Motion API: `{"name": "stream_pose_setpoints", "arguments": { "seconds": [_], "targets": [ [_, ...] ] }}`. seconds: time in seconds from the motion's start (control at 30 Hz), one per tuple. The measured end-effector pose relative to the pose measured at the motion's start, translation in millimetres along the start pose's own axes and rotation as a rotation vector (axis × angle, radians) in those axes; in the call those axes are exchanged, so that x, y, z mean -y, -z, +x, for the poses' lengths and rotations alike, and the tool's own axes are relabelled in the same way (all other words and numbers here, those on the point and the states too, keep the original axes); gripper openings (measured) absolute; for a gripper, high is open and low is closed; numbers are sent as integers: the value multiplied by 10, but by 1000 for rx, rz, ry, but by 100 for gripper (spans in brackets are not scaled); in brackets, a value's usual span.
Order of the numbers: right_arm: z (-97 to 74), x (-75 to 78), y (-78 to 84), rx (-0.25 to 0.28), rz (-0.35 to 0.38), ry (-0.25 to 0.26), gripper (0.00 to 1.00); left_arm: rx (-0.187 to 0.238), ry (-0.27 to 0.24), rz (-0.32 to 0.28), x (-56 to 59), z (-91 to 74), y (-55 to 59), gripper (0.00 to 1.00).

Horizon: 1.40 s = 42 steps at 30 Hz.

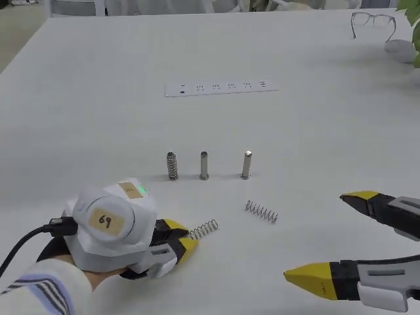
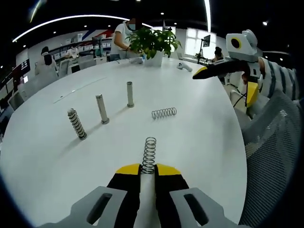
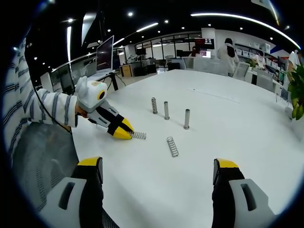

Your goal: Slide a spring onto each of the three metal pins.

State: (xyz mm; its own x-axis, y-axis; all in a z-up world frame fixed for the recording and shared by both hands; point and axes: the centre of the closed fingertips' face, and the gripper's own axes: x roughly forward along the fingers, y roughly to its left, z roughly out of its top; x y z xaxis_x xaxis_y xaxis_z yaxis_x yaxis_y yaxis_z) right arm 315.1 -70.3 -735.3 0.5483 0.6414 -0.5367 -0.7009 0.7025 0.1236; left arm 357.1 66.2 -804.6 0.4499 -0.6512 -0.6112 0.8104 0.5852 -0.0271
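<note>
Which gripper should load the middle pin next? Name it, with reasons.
Left. The left gripper is shut on a spring, near the bare middle pin. The right gripper hangs open and empty, with the other spring lying loose.

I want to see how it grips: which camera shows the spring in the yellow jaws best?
The left gripper view: the spring points straight ahead, its near end pinched by the left gripper, jaws shut. The head view shows it small, from above; the right gripper view, tiny and distant.
</note>
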Motion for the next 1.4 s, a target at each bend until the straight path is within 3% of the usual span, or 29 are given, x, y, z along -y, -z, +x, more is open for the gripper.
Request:
{"name": "stream_pose_setpoints", "arguments": {
  "seconds": [0.47,0.57,0.77,1.4],
  "targets": [
    [-14,20,32,-14,-9,1,94,8,-1,-18,6,7,-2,2],
    [-22,44,51,-17,-5,6,94,17,7,-83,19,11,-13,2],
    [-43,57,40,-14,-3,10,94,20,11,-45,26,2,-17,2],
    [-48,17,-64,-6,-32,0,92,80,35,-49,-27,-238,-188,2]
  ]
}}
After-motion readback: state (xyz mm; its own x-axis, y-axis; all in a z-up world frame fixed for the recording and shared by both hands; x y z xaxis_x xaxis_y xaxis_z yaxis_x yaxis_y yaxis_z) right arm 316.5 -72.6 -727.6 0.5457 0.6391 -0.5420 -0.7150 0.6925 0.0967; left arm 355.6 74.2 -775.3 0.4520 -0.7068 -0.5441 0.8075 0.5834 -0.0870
